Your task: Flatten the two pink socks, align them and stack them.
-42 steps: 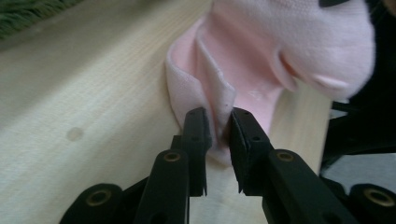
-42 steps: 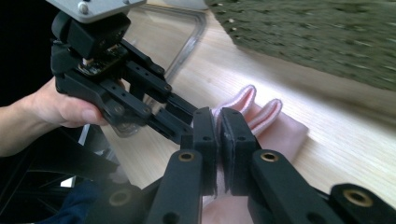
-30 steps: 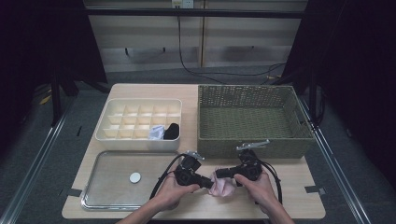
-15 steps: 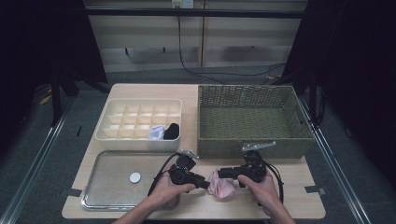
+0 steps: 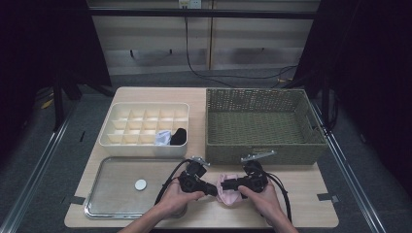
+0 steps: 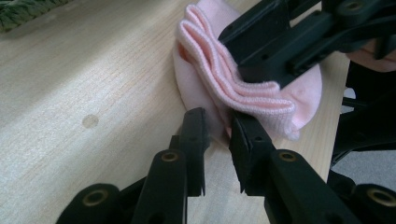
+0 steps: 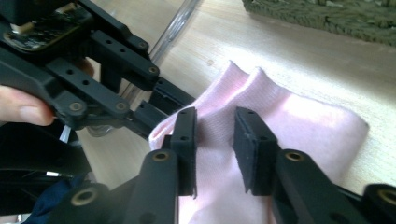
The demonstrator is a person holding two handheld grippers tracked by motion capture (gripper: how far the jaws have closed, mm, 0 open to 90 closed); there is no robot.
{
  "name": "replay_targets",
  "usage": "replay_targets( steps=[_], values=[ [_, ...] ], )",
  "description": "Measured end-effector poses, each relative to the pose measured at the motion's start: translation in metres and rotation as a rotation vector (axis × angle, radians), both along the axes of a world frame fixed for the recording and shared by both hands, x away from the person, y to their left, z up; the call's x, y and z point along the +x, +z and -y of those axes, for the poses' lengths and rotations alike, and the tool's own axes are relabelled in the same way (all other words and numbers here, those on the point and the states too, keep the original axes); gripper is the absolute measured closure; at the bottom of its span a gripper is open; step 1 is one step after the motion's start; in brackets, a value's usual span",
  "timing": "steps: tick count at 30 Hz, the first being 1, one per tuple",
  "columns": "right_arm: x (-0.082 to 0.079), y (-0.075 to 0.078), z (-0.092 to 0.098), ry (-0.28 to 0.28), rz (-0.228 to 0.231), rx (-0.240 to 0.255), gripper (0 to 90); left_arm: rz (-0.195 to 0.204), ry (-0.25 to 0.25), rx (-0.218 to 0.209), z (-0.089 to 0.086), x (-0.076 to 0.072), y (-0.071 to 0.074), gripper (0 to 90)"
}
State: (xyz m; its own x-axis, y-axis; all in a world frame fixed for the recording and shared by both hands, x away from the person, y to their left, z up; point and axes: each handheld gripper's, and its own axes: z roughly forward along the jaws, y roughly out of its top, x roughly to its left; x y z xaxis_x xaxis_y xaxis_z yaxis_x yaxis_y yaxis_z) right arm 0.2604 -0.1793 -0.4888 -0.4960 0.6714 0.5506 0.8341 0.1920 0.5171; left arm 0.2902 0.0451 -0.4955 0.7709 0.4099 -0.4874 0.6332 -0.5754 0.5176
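left to right on the tabletop: metal tray front left with a small white disc on it, cream divider box behind it holding a white item and a black item in its near-right cells.

left hand-held gripper points right at the pink sock, which lies folded on the tabletop at front centre, just in front of the green wicker basket. its jaws have just been closing; in the left gripper view a narrow gap is left, with the sock's near edge at the tips, pads not clearly pressing.

right hand-held gripper points left over the same sock. its jaws have also just been closing; in the right gripper view they straddle a ridge of the fabric, gap visible, not clamped.
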Motion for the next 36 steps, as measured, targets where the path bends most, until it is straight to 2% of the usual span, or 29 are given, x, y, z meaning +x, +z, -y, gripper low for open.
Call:
replay_targets(
  steps=[4,7,9,12,15,18,19,23,28,31,36],
  values=[
    [-0.001,-0.003,0.001,0.000,-0.008,-0.001,87.8,-0.003,0.002,-0.010,0.001,0.000,-0.001,76.6],
    [-0.001,-0.001,0.001,0.005,-0.010,0.007,90.0,-0.003,0.000,-0.006,0.001,0.000,-0.001,77.1],
    [-0.003,0.002,0.003,0.007,-0.004,0.030,90.0,0.006,0.006,-0.005,0.001,0.000,-0.001,76.7],
    [-0.006,0.008,0.006,0.008,0.010,0.061,90.0,0.004,0.007,-0.008,-0.001,0.001,0.001,70.9],
    [-0.008,0.004,0.006,0.015,0.000,0.045,90.0,0.000,0.016,-0.030,-0.006,0.005,0.005,64.5],
    [-0.008,-0.006,0.002,0.014,-0.025,-0.021,89.7,0.009,0.034,-0.049,-0.014,0.008,0.011,60.7],
    [-0.007,-0.008,0.000,0.023,-0.033,-0.029,90.0,0.008,0.051,-0.062,-0.015,0.008,0.012,60.0],
    [-0.007,-0.004,0.002,0.012,-0.022,-0.017,85.8,0.015,0.042,-0.075,-0.018,0.008,0.016,59.8],
    [-0.013,0.010,0.018,-0.025,0.008,0.023,82.4,0.049,0.009,-0.083,-0.014,0.005,0.025,61.1],
    [-0.017,0.015,0.032,-0.061,0.013,0.013,80.1,0.058,-0.003,-0.102,-0.009,0.004,0.030,62.4],
    [-0.028,0.010,0.050,-0.100,0.010,-0.004,76.2,0.066,-0.014,-0.090,0.000,0.006,0.033,66.4]
  ],
)
